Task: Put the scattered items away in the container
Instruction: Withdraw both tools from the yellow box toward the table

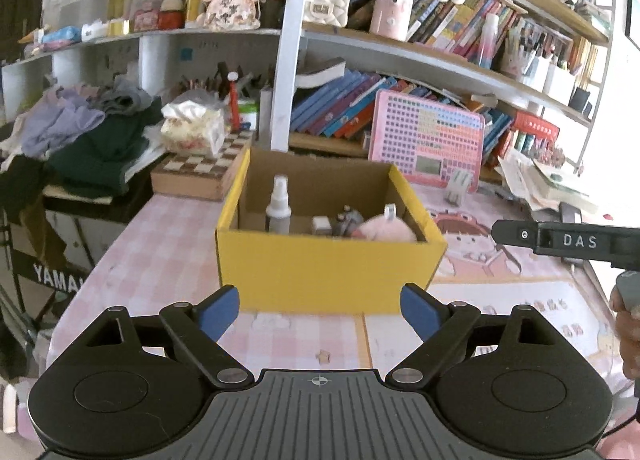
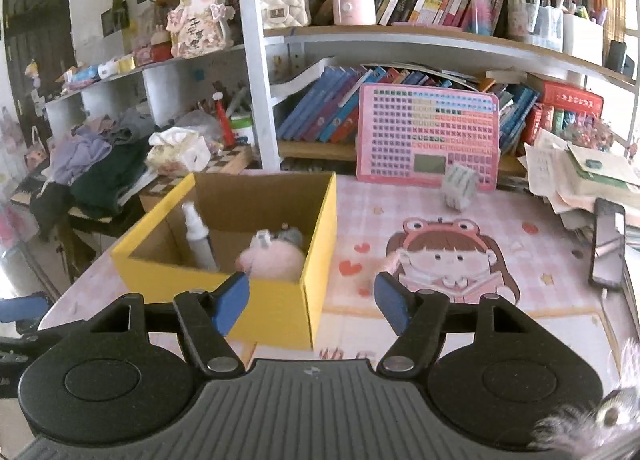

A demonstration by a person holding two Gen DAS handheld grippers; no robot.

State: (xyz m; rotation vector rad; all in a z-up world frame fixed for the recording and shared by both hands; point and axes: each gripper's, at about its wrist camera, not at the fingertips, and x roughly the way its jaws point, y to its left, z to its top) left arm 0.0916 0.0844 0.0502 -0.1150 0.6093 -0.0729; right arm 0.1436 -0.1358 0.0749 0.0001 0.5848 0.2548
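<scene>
A yellow cardboard box [image 1: 320,268] stands open on the pink desk mat; it also shows in the right wrist view [image 2: 276,312]. Inside it are a small spray bottle [image 1: 279,204], a pink plush [image 1: 386,230] and a small grey item [image 1: 349,218]. The spray bottle [image 2: 198,238] and pink plush [image 2: 272,260] show in the right wrist view too. My left gripper [image 1: 320,310] is open and empty, just in front of the box. My right gripper [image 2: 312,302] is open and empty, near the box's front right corner. A small white-green cube [image 2: 460,184] sits on the mat by the pink board.
A pink calendar board [image 2: 428,136] leans against the bookshelf behind the mat. A phone [image 2: 608,244] and a stack of papers [image 2: 580,176] lie at the right. Piled clothes [image 1: 92,140] and a chessboard box [image 1: 196,174] stand left of the box. A fluffy thing [image 2: 600,424] shows at bottom right.
</scene>
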